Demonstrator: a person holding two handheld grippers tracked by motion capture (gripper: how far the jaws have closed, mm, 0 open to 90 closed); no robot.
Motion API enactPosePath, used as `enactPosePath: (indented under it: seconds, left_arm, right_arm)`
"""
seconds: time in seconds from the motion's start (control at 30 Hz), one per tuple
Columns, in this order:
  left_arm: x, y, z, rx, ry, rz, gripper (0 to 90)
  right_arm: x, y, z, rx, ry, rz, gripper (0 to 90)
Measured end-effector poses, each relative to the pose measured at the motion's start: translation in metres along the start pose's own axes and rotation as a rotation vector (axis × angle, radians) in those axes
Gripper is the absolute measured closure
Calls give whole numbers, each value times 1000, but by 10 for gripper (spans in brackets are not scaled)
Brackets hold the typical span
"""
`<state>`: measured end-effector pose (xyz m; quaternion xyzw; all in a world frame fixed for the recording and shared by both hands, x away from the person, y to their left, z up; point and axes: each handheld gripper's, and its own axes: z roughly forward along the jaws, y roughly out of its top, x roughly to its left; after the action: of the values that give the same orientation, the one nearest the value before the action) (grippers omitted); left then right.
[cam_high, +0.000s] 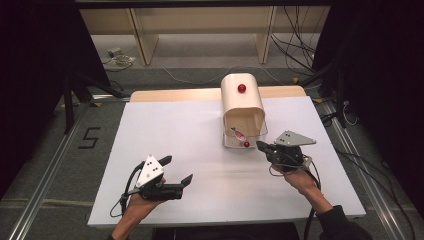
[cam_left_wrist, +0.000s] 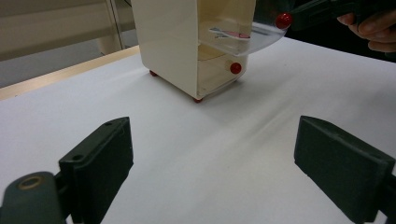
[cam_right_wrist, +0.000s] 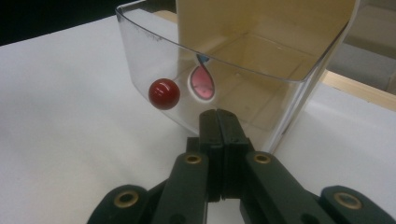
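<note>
Nearest the person, the left gripper rests low over the white surface with its fingers spread wide and nothing between them, well apart from the box. Farther in and to the right, the right gripper has its fingers pressed flat together, holding nothing, their tips just in front of the clear drawer and beside its red knob. That drawer stands pulled out from the cream box, which sits upright toward the far edge of the surface. A small pink and white item lies inside the drawer. Another red knob sits on the box's rounded top.
</note>
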<state>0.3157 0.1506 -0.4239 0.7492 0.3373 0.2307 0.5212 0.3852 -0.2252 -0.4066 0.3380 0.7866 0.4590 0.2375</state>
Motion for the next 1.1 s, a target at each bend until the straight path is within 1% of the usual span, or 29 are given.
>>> enactPosePath:
  seconds: [0.33, 0.43, 0.47, 1.1]
  left_arm:
    - [0, 0, 0, 1, 0, 0, 114]
    - [0, 0, 0, 0, 0, 0, 114]
    - [0, 0, 0, 1, 0, 0, 114]
    - [0, 0, 0, 0, 0, 0, 114]
  right_arm:
    - [0, 0, 0, -1, -2, 2, 900]
    - [0, 0, 1, -5, -1, -5, 900]
    - [0, 0, 1, -2, -1, 2, 900]
    - [1, 1, 2, -9, -14, 1, 900]
